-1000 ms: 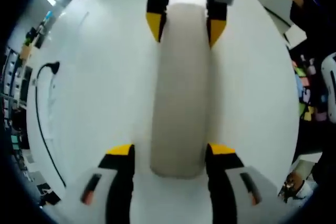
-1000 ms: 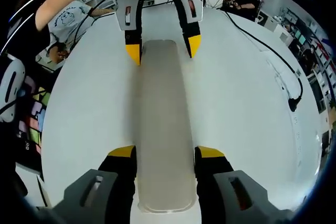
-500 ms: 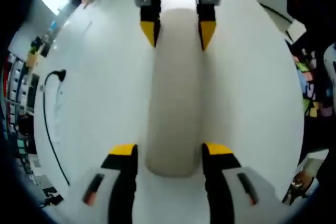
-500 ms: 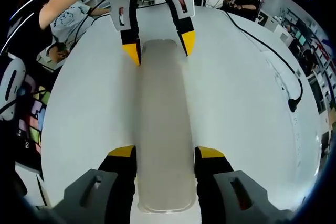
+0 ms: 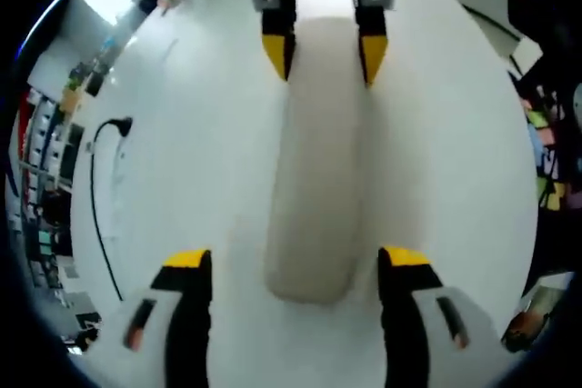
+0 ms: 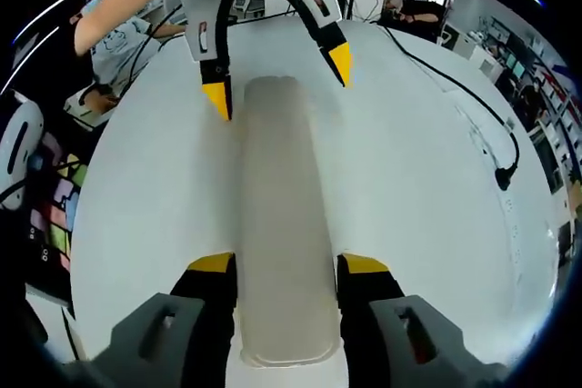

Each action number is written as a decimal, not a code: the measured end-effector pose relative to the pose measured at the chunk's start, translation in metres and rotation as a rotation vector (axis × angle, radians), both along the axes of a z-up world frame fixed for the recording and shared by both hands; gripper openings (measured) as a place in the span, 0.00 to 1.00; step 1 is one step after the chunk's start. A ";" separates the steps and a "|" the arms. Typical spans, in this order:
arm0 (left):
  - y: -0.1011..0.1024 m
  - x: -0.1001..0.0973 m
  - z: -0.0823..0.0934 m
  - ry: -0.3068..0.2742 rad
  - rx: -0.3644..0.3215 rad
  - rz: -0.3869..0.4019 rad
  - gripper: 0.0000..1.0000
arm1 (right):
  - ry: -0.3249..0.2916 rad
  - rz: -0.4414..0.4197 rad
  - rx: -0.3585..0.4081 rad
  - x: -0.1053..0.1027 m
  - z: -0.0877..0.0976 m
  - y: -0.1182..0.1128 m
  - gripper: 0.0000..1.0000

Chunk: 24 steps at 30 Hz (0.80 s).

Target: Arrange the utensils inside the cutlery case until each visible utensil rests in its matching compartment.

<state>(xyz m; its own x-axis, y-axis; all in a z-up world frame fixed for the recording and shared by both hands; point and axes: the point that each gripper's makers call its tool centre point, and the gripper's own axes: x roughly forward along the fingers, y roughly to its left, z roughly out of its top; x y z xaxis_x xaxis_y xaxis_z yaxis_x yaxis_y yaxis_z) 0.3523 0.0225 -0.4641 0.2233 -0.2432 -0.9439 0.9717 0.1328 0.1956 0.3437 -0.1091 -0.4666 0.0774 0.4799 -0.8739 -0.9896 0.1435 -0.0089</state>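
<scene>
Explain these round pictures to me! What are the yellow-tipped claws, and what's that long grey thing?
There is no robot here. A person holds a two-jaw grabber in each hand, and each grabber carries a camera looking along its own jaws. One picture looks out from the left gripper, the other from the right gripper, and they face each other. The long grey thing is the cutlery case, lying on a white table. The right gripper's jaws press against its sides at one end. The left gripper's jaws stand open around the other end.
</scene>
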 end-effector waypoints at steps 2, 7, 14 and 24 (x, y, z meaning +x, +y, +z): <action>-0.002 0.000 0.003 -0.017 -0.016 -0.003 0.84 | -0.012 0.003 0.024 -0.001 0.006 0.000 0.43; -0.008 0.000 0.020 -0.050 -0.112 0.016 0.87 | -0.034 -0.014 0.092 -0.006 0.028 -0.004 0.45; -0.019 -0.001 0.060 -0.072 -0.382 0.043 0.90 | -0.092 -0.089 0.259 -0.013 0.059 -0.009 0.47; -0.017 -0.029 0.107 -0.230 -0.713 0.030 0.94 | -0.310 -0.304 0.506 -0.015 0.103 -0.034 0.46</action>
<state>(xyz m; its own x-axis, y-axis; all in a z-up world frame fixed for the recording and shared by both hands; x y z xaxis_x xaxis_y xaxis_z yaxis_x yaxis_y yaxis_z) 0.3237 0.0055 -0.3576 0.4123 -0.7692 -0.4881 0.9105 0.3295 0.2498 0.3285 -0.1431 -0.3638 0.4854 0.7420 -0.4624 -0.8669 0.4769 -0.1450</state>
